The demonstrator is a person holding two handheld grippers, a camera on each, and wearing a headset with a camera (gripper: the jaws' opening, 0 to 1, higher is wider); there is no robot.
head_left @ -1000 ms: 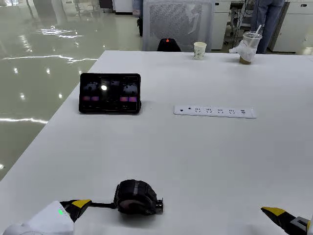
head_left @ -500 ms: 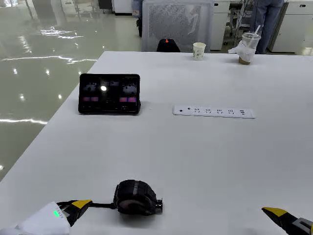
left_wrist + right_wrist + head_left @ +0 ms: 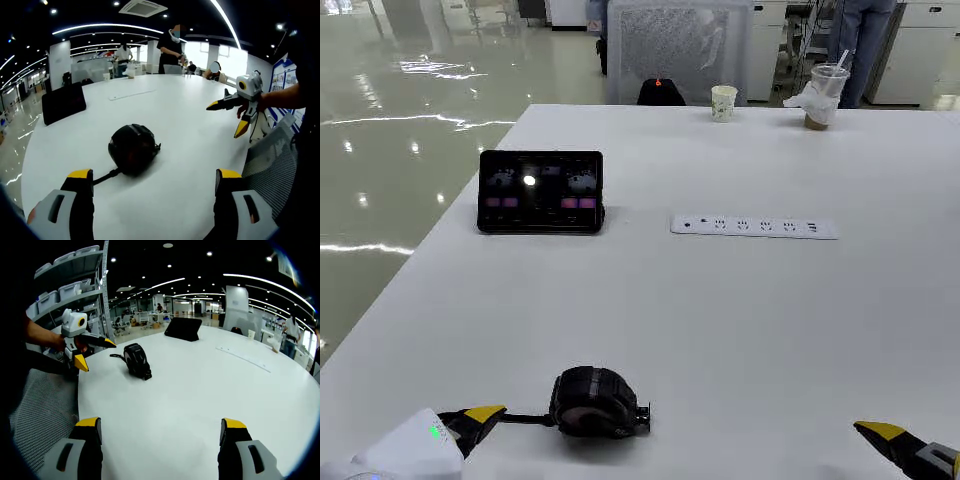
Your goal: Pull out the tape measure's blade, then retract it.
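Okay, black rounded tape measure (image 3: 595, 402) sits near the front edge of the glossy white counter (image 3: 720, 320), open room beyond it. Left tool (image 3: 154, 175) released just left of it; right tool (image 3: 161, 423) released, well right of it.

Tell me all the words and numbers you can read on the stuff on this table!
No word or number here can be read.
Tablet: the screen shows glowing patches, too blurred to read.
Power strip: the tiny marks by the sockets are too small to read.
Paper cup: the faint print is too small to read.
Tape measure: dark case, no legible label.
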